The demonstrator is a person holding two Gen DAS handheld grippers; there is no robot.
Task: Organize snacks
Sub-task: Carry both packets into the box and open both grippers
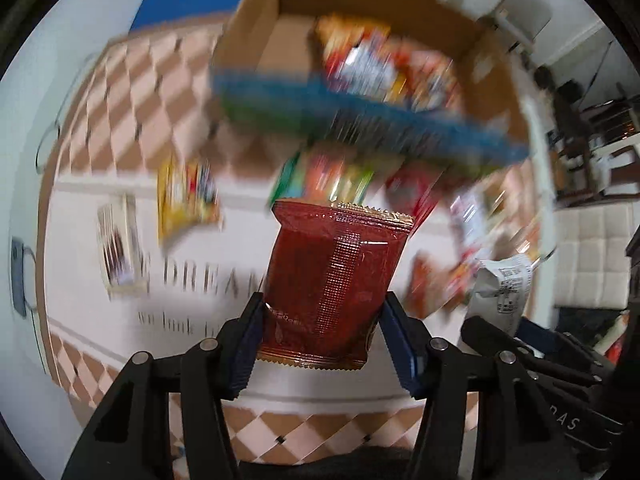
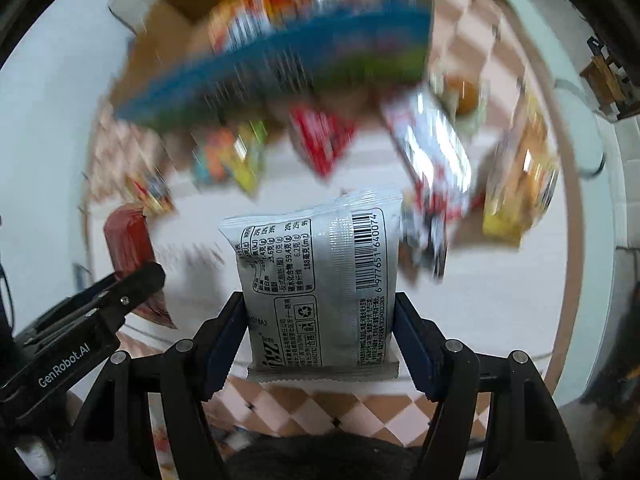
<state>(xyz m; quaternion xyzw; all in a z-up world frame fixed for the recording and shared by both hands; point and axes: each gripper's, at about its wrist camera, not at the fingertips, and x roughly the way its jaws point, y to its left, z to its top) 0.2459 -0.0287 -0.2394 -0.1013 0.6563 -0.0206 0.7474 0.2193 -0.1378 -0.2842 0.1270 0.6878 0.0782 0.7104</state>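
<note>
**Red and silver: two packets held, one per gripper**

Red foil fills the left gripper (image 1: 320,312): one red snack packet (image 1: 332,280) with gold crimped ends stands upright between its two blue-padded fingers, which are clamped on the packet's lower sides. The right gripper (image 2: 320,320) is likewise closed on one silver-grey packet (image 2: 320,280), printed side up, showing a barcode and a nutrition table.

Both are held above a table cloth (image 1: 132,92) with a pink-and-brown checked border and a white middle. At the far side stands one cardboard box (image 1: 256,28) with a blue-and-green front edge; a few bright packets lie inside, too blurred to count.

Loose on the cloth between box and grippers lie more snacks, smeared by motion blur: in the right wrist view, a multicoloured pack (image 2: 232,156), one red pack (image 2: 320,140), a red-and-white pack (image 2: 436,156) and a yellow bag (image 2: 520,188). The left wrist view adds another yellow pack (image 1: 184,200) and a pale packet (image 1: 120,252).
</note>
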